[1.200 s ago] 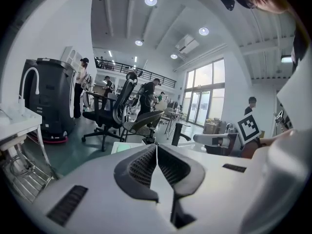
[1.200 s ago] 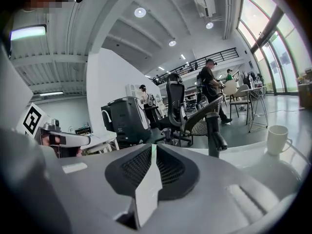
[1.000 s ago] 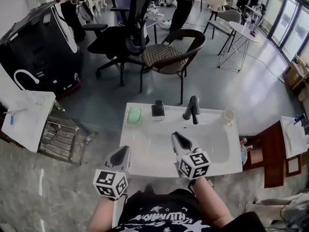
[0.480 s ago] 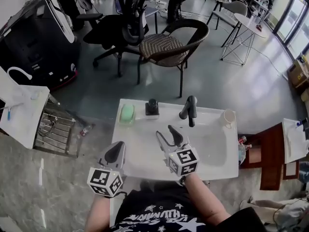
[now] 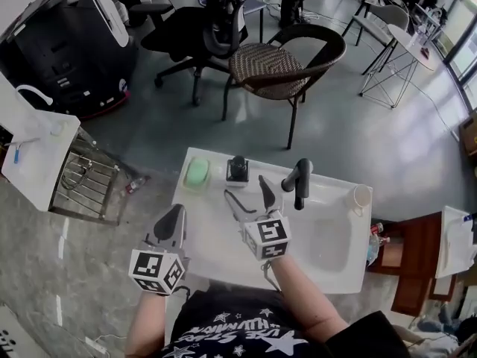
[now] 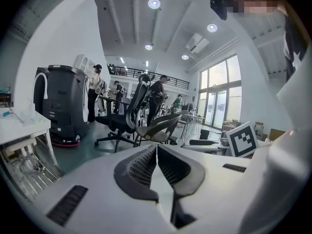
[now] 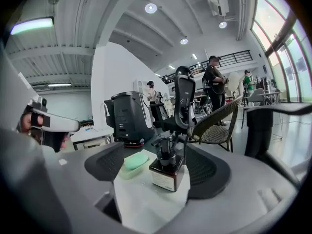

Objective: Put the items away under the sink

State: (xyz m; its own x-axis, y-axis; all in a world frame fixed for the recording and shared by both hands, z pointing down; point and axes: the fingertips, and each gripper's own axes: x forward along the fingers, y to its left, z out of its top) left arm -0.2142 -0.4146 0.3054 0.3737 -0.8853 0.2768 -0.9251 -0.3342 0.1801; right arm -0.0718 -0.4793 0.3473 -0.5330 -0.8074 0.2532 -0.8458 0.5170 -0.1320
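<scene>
A brown pump bottle (image 5: pixel 238 170) stands at the back of the white sink counter (image 5: pixel 209 237), with a green soap bar on a dish (image 5: pixel 197 174) to its left. My right gripper (image 5: pixel 250 194) has just been opening and is open, its jaws spread just in front of the bottle without touching it. In the right gripper view the bottle (image 7: pixel 167 167) sits between and slightly beyond the two pads, the soap (image 7: pixel 135 161) behind the left pad. My left gripper (image 5: pixel 171 222) hovers at the counter's front left corner, shut and empty; its fingertips (image 6: pixel 155 149) meet.
A black faucet (image 5: pixel 299 181) rises right of the bottle, with the basin (image 5: pixel 328 241) below it and a white cup (image 5: pixel 361 197) at the back right. A wicker chair (image 5: pixel 283 69) and office chair (image 5: pixel 197 28) stand behind. A wire rack (image 5: pixel 86 189) is left, a wooden cabinet (image 5: pixel 395 263) right.
The right gripper's jaws went from shut to wide open while it moved from over the basin toward the back left, up to the pump bottle. The left gripper shifted slightly forward.
</scene>
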